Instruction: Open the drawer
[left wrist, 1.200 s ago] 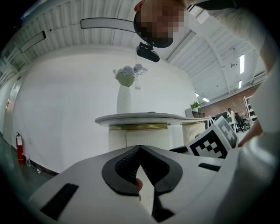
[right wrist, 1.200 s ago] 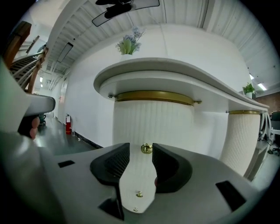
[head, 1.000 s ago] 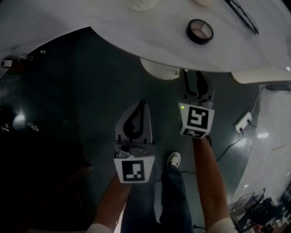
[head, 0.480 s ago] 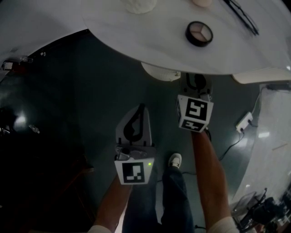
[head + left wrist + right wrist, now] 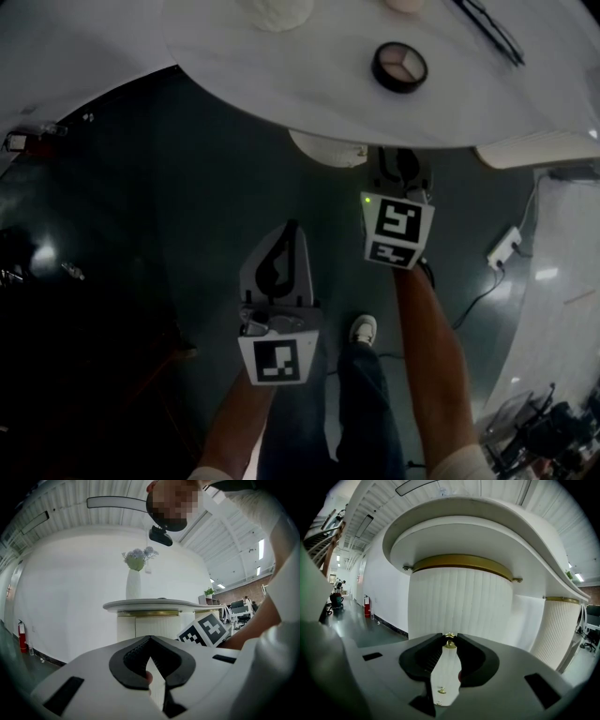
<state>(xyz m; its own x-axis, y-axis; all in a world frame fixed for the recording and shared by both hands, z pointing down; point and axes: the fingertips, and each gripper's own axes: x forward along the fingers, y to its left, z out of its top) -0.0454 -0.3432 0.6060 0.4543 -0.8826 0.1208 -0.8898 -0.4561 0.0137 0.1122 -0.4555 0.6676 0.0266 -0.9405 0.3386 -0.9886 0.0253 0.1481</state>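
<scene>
A small gold knob (image 5: 450, 643) sticks out of the white fluted pedestal (image 5: 459, 604) under the table top. My right gripper (image 5: 450, 638) is shut on this knob; its jaws have just been closing with the knob between them. In the head view the right gripper (image 5: 401, 161) reaches under the table edge, so its tips are hidden there. No drawer seam shows on the pedestal. My left gripper (image 5: 292, 228) hangs lower and to the left, above the floor. Its jaws (image 5: 150, 637) are shut with nothing between them.
The white table top (image 5: 281, 84) carries a round compact (image 5: 399, 67) and a vase (image 5: 133, 583) with flowers. A second gold fitting (image 5: 440, 691) sits lower on the pedestal. A power strip (image 5: 504, 247) and its cable lie on the dark floor at right, beside my shoe (image 5: 362, 328).
The right gripper has edged a little further under the table edge toward the pedestal, and its jaws have narrowed. The left gripper has kept its place.
</scene>
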